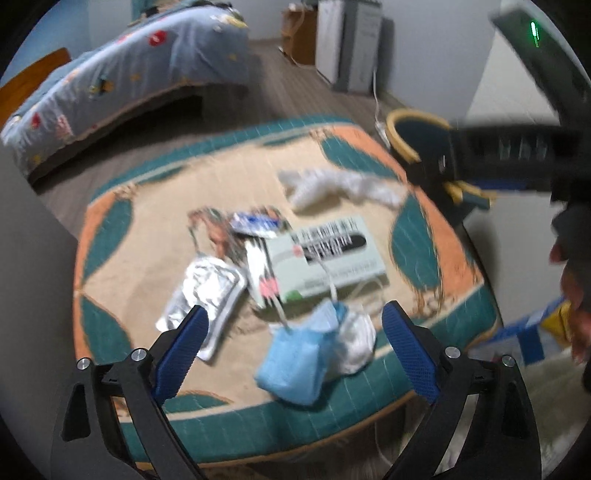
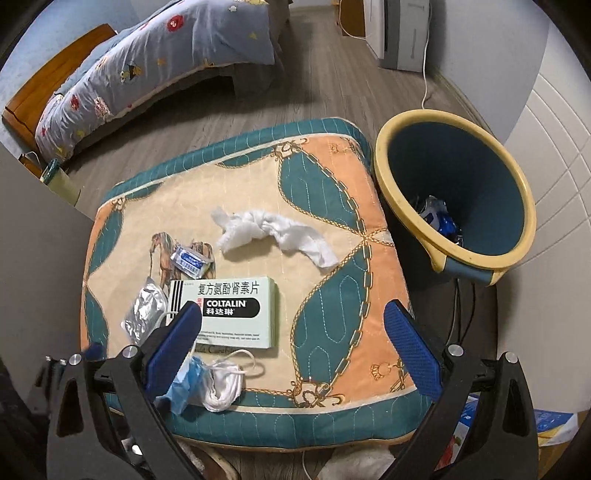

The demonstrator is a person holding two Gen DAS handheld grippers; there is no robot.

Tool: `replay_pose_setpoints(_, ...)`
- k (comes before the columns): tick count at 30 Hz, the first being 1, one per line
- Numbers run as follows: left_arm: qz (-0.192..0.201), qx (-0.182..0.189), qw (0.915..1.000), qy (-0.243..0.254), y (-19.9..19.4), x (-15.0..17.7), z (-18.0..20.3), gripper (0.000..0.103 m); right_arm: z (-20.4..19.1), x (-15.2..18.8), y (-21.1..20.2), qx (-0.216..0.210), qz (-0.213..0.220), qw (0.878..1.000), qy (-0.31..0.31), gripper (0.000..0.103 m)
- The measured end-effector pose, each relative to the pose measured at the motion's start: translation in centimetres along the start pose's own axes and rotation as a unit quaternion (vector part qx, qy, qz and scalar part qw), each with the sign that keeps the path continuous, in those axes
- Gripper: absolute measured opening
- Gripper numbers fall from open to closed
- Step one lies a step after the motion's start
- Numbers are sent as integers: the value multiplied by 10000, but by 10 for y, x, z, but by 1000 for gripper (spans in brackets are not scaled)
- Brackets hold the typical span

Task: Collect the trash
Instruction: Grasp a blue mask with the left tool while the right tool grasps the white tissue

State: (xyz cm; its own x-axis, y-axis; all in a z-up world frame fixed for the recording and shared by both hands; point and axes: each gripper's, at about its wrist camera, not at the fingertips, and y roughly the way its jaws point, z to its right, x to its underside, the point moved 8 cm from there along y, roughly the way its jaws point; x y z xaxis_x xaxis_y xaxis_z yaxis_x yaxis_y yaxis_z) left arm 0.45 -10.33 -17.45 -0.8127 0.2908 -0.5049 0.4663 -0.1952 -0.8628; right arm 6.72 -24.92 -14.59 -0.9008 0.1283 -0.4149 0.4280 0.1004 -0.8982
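Note:
Trash lies on a patterned cushion [image 2: 332, 229]: a crumpled white tissue [image 2: 273, 232], a pale green Coltalin medicine box [image 2: 236, 314], a silver foil blister pack [image 2: 146, 310], a small blue-and-white packet [image 2: 190, 260], and a blue and white face mask [image 2: 207, 380] near the front edge. In the left wrist view I see the mask [image 1: 299, 362], box [image 1: 328, 258], foil pack [image 1: 207, 295] and tissue [image 1: 332, 186]. My left gripper [image 1: 295, 343] is open just above the mask. My right gripper [image 2: 291, 347] is open and empty above the cushion's front.
A blue bin with a yellow rim [image 2: 454, 195] stands right of the cushion and holds some trash. A bed with a grey quilt [image 2: 147, 74] is at the back left. White appliances [image 2: 399, 33] and a cable stand by the far wall.

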Motion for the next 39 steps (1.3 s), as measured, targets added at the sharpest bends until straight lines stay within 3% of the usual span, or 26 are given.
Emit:
replay_pose_setpoints(4,-430,139,9989,147,19,17,6,60,5,-4,0,-18,21,9999,120,97)
replay_pose_setpoints(6,-592,179,9979,203,26,24,7,51,7,-4,3,-44,-15,9999,161,97)
replay_pose_setpoints(9,-813,376,9957,235,33,31,9,26,6,-2,6,-107,-65,9998,184,97)
replay_pose_setpoints(13,-822,379,9958,165,32,27,2,13,1,6,12,-172,-190,9996,123,97)
replay_pose_setpoints(20,-519,184,9976,-431,16,8,-37,8,-23,31,20,-268,-416,9985,-253,95)
replay_pose_setpoints(25,-304,105,9969,-721,4,-2,-60,8,-51,68,37,-390,-792,9947,-535,79)
replay_pose_setpoints(35,-397,-70,9959,-814,8,1,-75,8,-98,113,61,-493,-1180,9785,-1616,54)
replay_pose_setpoints(39,-384,-30,9957,-838,8,1,-74,8,-99,114,68,-433,-1257,9738,-1842,20)
